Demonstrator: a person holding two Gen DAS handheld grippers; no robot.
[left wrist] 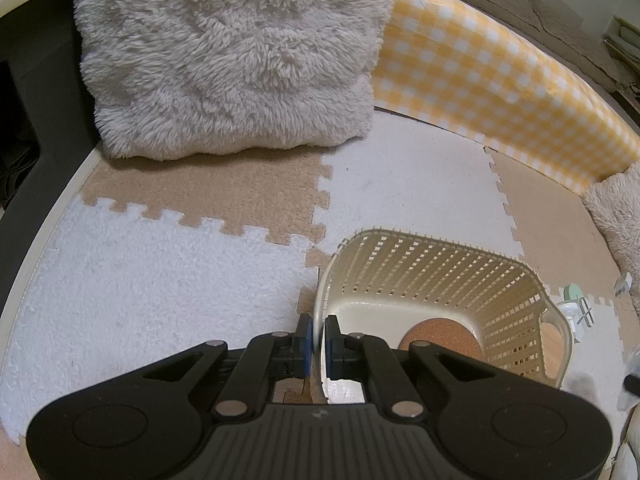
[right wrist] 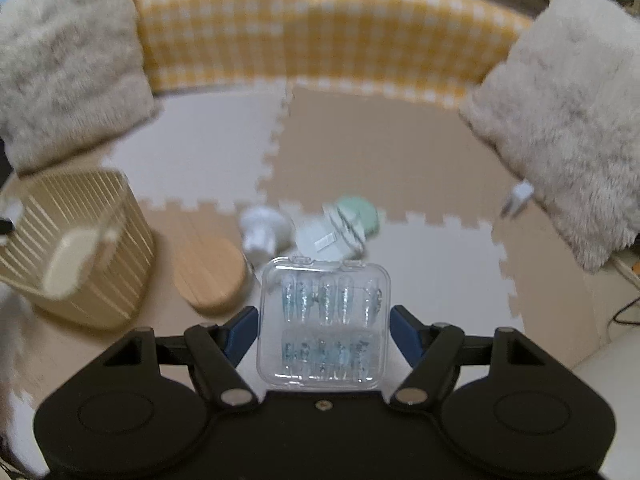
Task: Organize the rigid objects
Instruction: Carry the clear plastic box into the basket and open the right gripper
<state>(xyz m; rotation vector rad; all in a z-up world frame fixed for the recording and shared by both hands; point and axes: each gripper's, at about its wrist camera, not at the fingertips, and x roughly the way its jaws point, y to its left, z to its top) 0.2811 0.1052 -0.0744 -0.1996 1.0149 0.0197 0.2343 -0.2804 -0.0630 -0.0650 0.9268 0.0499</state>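
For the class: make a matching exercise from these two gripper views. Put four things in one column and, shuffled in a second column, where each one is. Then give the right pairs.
Things
1. cork coaster
2. clear plastic case
3. basket
4. wooden lid

Places
A. its rim clamped by the left gripper
B. lying on the mat beside the basket
C. on the floor inside the basket
D. between the fingers of the right gripper

Pairs: 1-C, 2-D, 3-A, 4-B
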